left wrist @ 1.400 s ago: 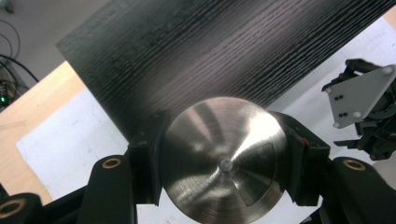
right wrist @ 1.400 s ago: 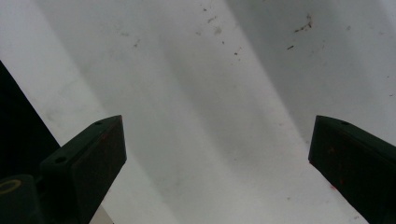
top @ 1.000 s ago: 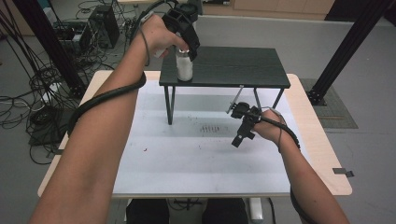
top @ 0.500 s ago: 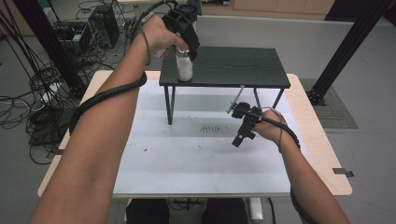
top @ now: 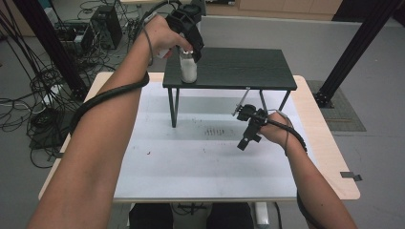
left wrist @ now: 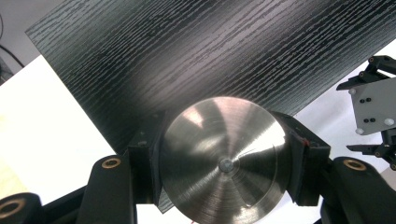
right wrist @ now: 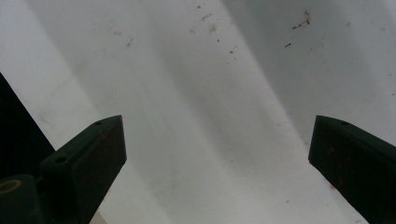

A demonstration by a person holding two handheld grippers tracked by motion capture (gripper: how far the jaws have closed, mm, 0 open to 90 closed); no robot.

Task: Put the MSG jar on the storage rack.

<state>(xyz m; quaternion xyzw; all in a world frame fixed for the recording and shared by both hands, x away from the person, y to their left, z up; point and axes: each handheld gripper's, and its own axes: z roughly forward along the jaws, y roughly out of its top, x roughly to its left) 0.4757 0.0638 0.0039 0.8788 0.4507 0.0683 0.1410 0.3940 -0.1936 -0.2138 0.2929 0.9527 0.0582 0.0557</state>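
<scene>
Standing on the front left corner of the little black shelf (top: pixel 239 67), a white jar with a shiny metal lid (left wrist: pixel 224 161) is pinched by the left tool (top: pixel 191 50). The right tool (top: pixel 248 131) hangs spread wide over the white desk (top: pixel 191 162).

A workshop corner, seen from above the bench

A light wooden table (top: pixel 329 143) topped with a white sheet (top: pixel 191 162) stands on a grey floor (top: pixel 372 71); a small black wood-grain shelf on thin metal legs (top: pixel 239 67) sits on it. Black metal frame posts (top: pixel 358 43) rise at either side, tangled black cables (top: pixel 28 100) (and some dark equipment boxes (top: pixel 102 24)) crowd the left, and pale wooden cabinetry (top: pixel 286 7) lines the far wall.
</scene>
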